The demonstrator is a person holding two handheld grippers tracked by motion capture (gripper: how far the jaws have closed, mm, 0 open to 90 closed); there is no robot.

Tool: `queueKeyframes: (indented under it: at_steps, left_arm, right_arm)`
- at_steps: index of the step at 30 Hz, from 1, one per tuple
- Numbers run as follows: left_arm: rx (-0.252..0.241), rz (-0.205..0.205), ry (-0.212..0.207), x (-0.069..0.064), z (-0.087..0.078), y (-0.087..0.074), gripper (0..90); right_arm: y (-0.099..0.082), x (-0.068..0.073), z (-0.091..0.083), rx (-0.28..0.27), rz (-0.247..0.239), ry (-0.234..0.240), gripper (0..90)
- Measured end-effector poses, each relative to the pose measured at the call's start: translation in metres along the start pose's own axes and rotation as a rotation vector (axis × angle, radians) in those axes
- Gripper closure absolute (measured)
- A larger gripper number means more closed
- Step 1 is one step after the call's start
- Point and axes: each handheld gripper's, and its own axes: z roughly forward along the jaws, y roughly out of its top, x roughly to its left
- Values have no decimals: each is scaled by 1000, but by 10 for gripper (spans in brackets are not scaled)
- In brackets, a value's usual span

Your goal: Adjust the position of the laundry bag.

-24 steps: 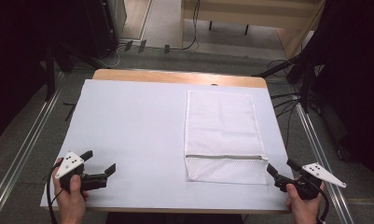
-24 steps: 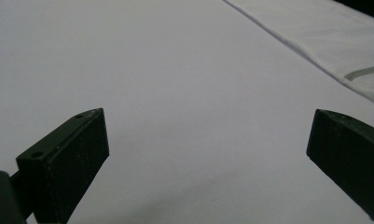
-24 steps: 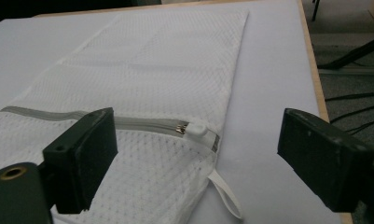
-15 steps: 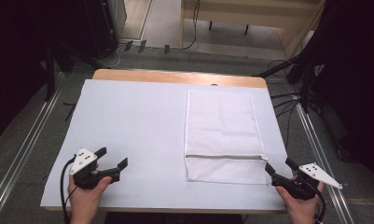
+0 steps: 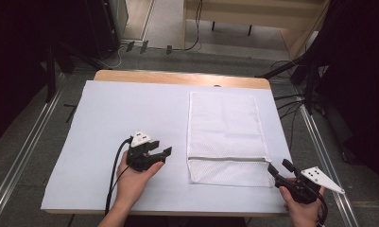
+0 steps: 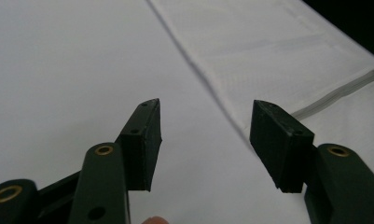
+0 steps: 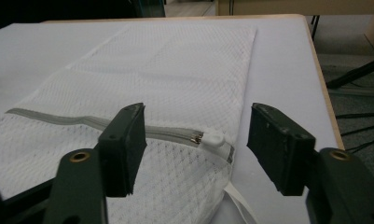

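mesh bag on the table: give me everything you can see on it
The mesh bag is white, netted fabric, rectangular, lying flat on the right half of the white table cover, long side running away from the person. A grey zipper crosses it near the close end, its pull at the right edge, apparently closed. Nothing touches it; the right claw, open, faces the pull.

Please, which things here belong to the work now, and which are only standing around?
Belong to the work:
mesh bag
zipper and its pull
left gripper, jaws open, near the bag
right gripper, jaws open, aimed at the pull

Only around:
white sheet on the table
wooden table edge
floor cables
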Motion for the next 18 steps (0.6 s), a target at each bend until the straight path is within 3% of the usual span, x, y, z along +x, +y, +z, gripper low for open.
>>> queueKeyframes:
  at_steps: [3, 6, 18]
  left_arm:
    - [7, -9, -8, -3, 9, 8, 477]
    - [27, -27, -11, -7, 31, 23, 507]
    - [97, -76, 29, -11, 79, 33, 581]
  right_arm:
    - [0, -1, -2, -25, 11, 4, 425]
    - [0, -2, -3, -20, 27, 19, 433]
    - [0, -4, -3, -6, 72, 73, 549]
